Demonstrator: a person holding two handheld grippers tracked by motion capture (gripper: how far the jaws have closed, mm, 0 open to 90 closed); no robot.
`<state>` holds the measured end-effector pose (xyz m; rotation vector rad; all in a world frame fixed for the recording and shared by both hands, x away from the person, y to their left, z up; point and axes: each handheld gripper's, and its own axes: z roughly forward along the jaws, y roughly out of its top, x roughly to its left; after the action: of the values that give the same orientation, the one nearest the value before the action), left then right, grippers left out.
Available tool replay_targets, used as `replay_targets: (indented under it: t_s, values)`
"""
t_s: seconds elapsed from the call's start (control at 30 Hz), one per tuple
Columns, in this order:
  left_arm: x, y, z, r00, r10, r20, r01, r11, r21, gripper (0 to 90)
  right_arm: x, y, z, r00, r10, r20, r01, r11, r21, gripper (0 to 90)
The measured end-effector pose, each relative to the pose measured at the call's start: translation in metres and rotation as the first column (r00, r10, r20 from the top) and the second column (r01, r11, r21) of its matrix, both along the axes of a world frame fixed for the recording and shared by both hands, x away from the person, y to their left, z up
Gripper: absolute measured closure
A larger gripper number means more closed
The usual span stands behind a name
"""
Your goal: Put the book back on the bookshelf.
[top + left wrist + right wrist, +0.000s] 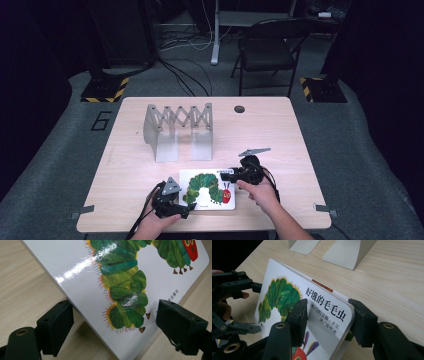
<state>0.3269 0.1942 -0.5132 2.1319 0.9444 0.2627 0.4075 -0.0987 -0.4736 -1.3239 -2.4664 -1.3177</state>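
Observation:
A white picture book (207, 192) with a green caterpillar on its cover lies near the table's front edge. My right gripper (227, 175) is shut on the book's (284, 295) title corner, one jaw on the cover and the other behind it (328, 315), and that corner is raised off the wood. My left gripper (185, 210) is at the book's front left corner. There its jaws stand wide apart (112, 315) with the tilted corner of the book (82, 277) between them; the pads do not clamp it.
A grey metal expanding book rack (177, 130) stands behind the book, its feet (348, 252) close to the right gripper. The wooden table (280, 135) has a cable hole (239, 108) at the back. A folding chair (270, 50) stands beyond it.

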Motion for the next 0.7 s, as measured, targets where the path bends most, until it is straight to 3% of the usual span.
replay_targets:
  t_s: [0.17,0.4,0.7]
  values:
    - [0.002,0.002,0.002,1.0000,-0.001,0.002,0.001,1.0000,0.009,16.5,0.000,0.001,0.001,0.9999,0.004,0.011,-0.004,1.000,-0.006,51.0]
    - [0.005,0.008,0.009,0.9992,0.039,0.009,-0.038,0.9990,-0.024,26.2,-0.004,0.006,0.007,0.9998,-0.012,0.017,0.013,0.999,-0.037,50.1]
    - [0.012,0.013,0.018,0.9962,0.082,0.031,-0.082,0.9966,-0.004,32.4,-0.006,0.012,0.016,0.9985,-0.009,0.054,0.012,0.999,-0.052,51.3]
